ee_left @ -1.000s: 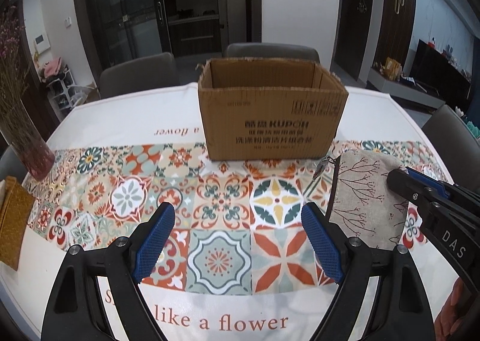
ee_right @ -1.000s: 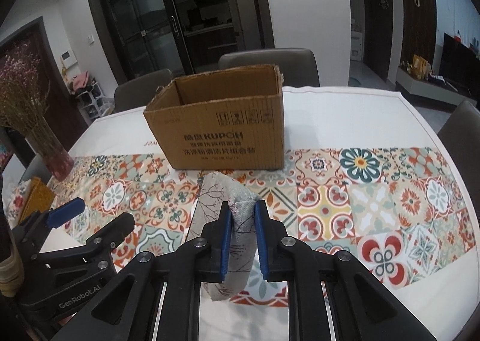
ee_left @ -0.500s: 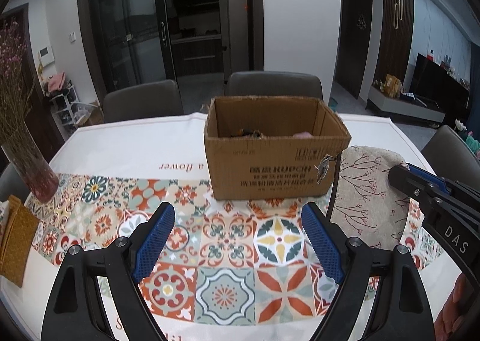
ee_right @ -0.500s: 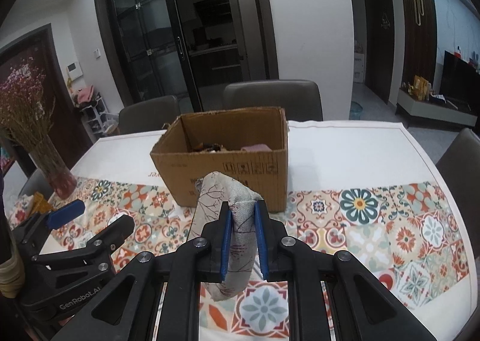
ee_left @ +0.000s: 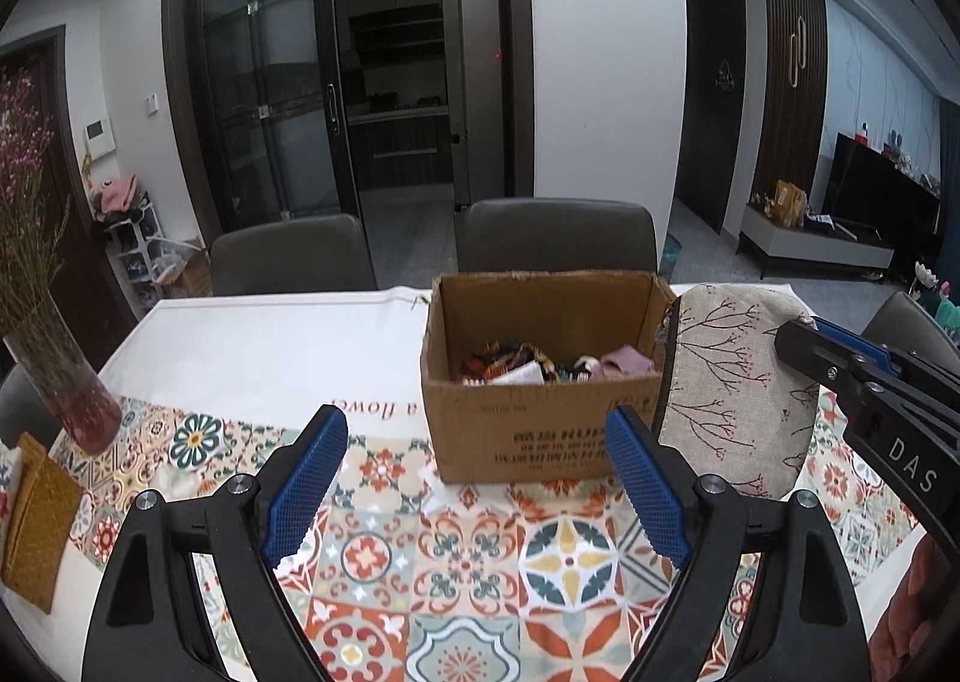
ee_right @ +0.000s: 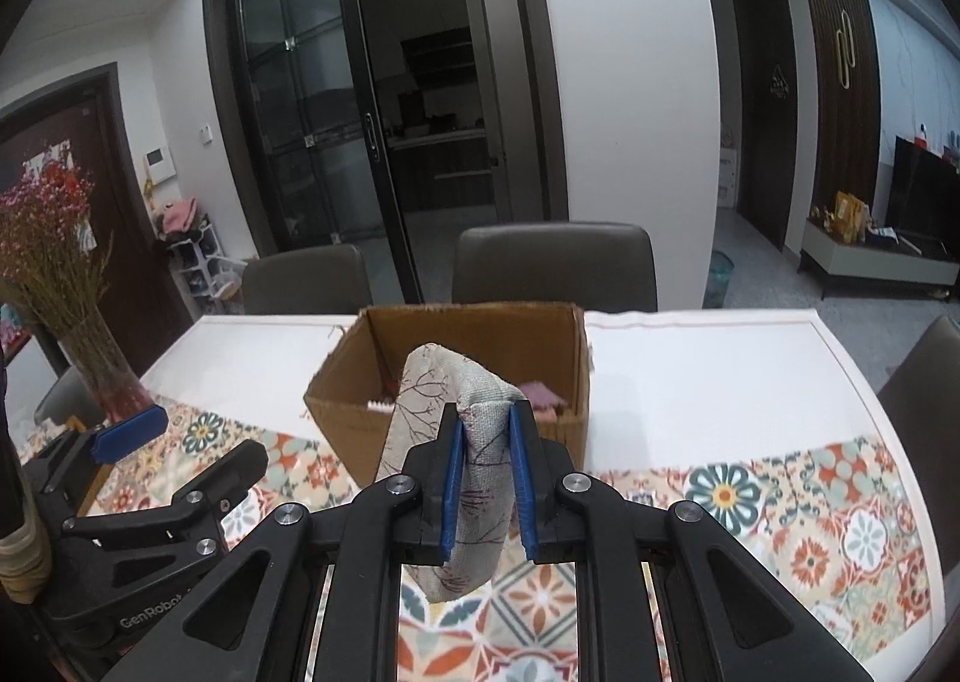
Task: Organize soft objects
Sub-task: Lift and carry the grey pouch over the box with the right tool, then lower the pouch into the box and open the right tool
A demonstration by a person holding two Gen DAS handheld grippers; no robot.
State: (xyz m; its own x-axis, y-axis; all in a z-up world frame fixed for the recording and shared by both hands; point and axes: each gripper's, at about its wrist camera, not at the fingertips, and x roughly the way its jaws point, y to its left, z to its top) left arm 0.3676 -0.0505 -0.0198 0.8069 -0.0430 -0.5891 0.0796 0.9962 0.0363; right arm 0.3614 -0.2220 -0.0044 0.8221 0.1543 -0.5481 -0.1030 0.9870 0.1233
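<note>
My right gripper (ee_right: 485, 424) is shut on a beige cloth pouch (ee_right: 447, 400) printed with dark branches, held in the air just in front of the open cardboard box (ee_right: 444, 382). In the left wrist view the same pouch (ee_left: 729, 388) hangs to the right of the box (ee_left: 540, 436), with the right gripper (ee_left: 798, 343) pinching its right edge. Several folded cloth items lie inside the box (ee_left: 552, 367). My left gripper (ee_left: 474, 472) stands open above the patterned tablecloth, nothing between its blue pads; in the right wrist view the left gripper (ee_right: 180, 442) sits at the lower left.
A glass vase with dried flowers (ee_left: 66, 382) stands at the table's left edge, a mustard cloth (ee_left: 36, 526) beside it. Grey chairs (ee_left: 555, 238) line the far side of the table and one (ee_right: 924, 382) stands at the right. The white tablecloth (ee_right: 708, 370) spreads right of the box.
Both grippers have risen and drawn nearer the box, so its inside with the cloth items now shows. The pouch has gone up with the right gripper, now level with the box's rim.
</note>
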